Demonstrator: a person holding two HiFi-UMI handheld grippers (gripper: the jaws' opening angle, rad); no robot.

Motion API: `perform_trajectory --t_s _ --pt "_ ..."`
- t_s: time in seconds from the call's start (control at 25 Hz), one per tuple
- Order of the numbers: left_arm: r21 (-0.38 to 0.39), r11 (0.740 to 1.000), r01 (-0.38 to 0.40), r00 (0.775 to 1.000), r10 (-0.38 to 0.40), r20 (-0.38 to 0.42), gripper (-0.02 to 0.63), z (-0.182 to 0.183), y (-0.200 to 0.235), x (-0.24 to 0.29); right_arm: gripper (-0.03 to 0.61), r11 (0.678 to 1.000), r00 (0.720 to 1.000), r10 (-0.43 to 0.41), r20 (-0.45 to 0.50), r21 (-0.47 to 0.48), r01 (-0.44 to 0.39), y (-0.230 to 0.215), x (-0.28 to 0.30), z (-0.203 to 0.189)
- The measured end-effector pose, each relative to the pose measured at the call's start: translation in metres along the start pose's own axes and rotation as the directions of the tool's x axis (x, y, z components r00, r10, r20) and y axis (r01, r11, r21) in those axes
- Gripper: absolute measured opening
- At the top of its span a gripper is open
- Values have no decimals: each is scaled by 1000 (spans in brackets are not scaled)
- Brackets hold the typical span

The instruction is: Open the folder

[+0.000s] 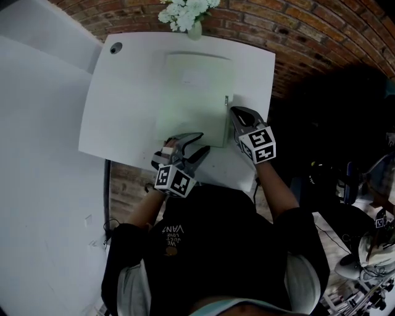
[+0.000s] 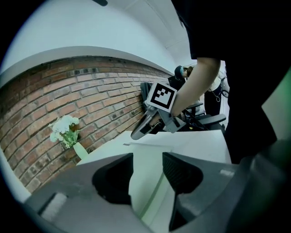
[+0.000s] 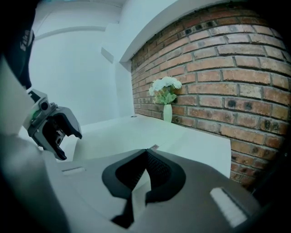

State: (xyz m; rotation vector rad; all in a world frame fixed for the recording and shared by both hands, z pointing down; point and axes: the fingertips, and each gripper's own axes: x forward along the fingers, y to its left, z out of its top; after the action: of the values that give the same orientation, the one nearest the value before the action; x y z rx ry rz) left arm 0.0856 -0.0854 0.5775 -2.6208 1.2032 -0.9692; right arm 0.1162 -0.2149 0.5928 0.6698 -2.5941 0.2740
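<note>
- I worked in what looked like a lab or studio workspace rather than a home; a bare white table, with a round cable port in one corner, stood pushed against a brick wall;
- a pale vase of white flowers sat at the table's far edge, right by the bricks;
- plain white wall panels ran along my left;
- to my right lay a clutter of cables and gear, dim and hard to make out;
- a dark office chair stood beyond the table's end.
</note>
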Motion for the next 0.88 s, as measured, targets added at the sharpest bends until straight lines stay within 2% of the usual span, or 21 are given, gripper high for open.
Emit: perform_trajectory --t_s 0.16,0.6,0.88 --pt "114 993 19 999 -15 -39 223 -12 -3 4 -2 1000 1000 6 -16 11 -6 -1 6 -5" --pt "249 965 78 992 -52 -112 255 -24 4 4 -2 998 999 44 -31 38 -43 -3 17 -8" --pt "359 928 100 987 -47 -153 255 -24 2 4 -2 998 998 48 -31 48 -47 -3 17 -8"
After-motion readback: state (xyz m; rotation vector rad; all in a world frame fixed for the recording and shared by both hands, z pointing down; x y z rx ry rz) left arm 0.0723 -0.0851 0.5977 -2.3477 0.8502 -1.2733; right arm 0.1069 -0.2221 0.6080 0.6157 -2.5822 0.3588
